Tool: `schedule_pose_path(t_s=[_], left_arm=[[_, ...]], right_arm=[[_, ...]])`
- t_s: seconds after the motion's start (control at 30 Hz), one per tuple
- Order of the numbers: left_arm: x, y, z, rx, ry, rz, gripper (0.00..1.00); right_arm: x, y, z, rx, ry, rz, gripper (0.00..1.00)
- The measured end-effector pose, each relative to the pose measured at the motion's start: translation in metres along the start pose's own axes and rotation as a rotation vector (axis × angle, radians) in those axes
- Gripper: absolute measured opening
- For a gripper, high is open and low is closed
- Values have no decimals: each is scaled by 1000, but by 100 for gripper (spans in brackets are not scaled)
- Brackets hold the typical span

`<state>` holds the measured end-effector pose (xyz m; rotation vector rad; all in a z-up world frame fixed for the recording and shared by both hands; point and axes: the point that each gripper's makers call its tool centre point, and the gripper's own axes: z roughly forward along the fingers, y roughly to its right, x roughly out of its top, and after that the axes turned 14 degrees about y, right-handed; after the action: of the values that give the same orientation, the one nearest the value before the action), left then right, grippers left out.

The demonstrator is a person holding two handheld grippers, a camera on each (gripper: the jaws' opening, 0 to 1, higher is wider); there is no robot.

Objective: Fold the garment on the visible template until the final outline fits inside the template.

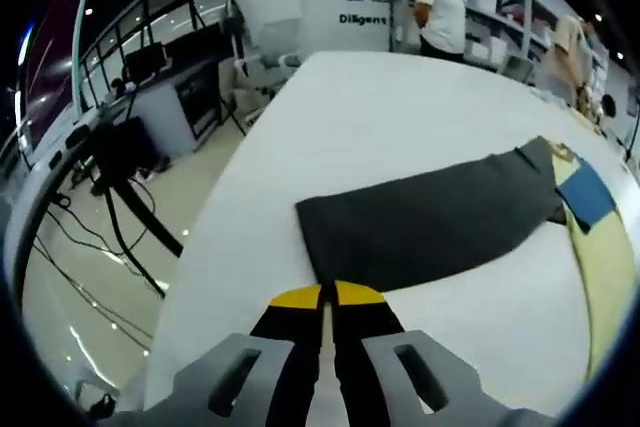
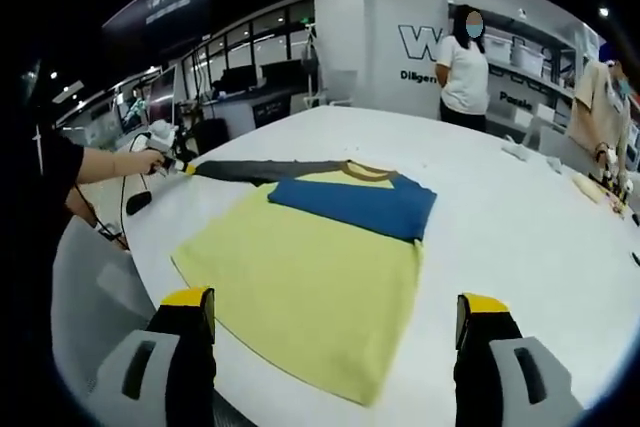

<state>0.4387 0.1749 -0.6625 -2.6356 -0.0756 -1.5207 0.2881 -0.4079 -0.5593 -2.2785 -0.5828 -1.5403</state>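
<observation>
The garment lies flat on the white table (image 2: 520, 227): a yellow body (image 2: 300, 277), a blue chest panel (image 2: 355, 205) and a long dark grey sleeve (image 2: 265, 171) stretched out to the left. In the left gripper view the grey sleeve (image 1: 430, 217) runs away from me, and the left gripper (image 1: 325, 297) has its yellow tips shut on the sleeve's cuff end. The right gripper view catches that same left gripper (image 2: 180, 167) in a person's hand at the sleeve tip. My right gripper (image 2: 335, 302) is open above the yellow body's near edge, holding nothing.
The table's (image 1: 380, 117) left edge drops to a floor with tripod legs and cables (image 1: 120, 237). A person in a white top (image 2: 465, 67) stands beyond the far edge. Small pale items (image 2: 525, 152) lie at the table's far right, near another person (image 2: 600, 97).
</observation>
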Motion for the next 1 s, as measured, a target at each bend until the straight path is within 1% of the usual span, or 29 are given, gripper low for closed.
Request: schedule_pose_path(t_s=[0.1, 0.17, 0.2, 0.27, 0.33, 0.43, 0.53, 0.63, 0.7, 0.73, 0.77, 1.0], left_arm=[[5, -2, 4, 2, 12, 13, 1], [12, -4, 6, 6, 25, 29, 1], [18, -5, 7, 5, 44, 38, 1], [24, -7, 9, 8, 60, 38, 1], [28, -7, 10, 9, 67, 45, 1], [34, -11, 11, 22, 78, 85, 0], [35, -11, 11, 19, 78, 65, 0], [29, -9, 12, 14, 64, 80, 0], [25, -11, 13, 20, 55, 53, 0], [24, -11, 13, 22, 57, 20, 0], [23, -11, 13, 24, 54, 15, 0], [15, -9, 0, 30, 48, 27, 0]], right_arm=[[-2, 1, -1, -5, -6, 5, 99], [-3, 2, -2, -8, -10, 3, 99], [-3, 2, -2, -9, -10, 5, 99], [-4, 2, -3, -12, -9, 8, 99], [-4, 2, -2, -15, -10, 8, 99], [-5, 0, -2, -10, -15, 6, 99], [-6, -1, -1, -7, -18, 2, 99], [-5, -1, 0, -7, -16, 1, 99], [-4, -1, 0, -5, -13, -1, 99], [-4, -1, 0, -5, -12, -1, 99], [-4, -1, 0, -6, -14, -2, 99], [-5, 0, 0, -7, -10, 0, 99]])
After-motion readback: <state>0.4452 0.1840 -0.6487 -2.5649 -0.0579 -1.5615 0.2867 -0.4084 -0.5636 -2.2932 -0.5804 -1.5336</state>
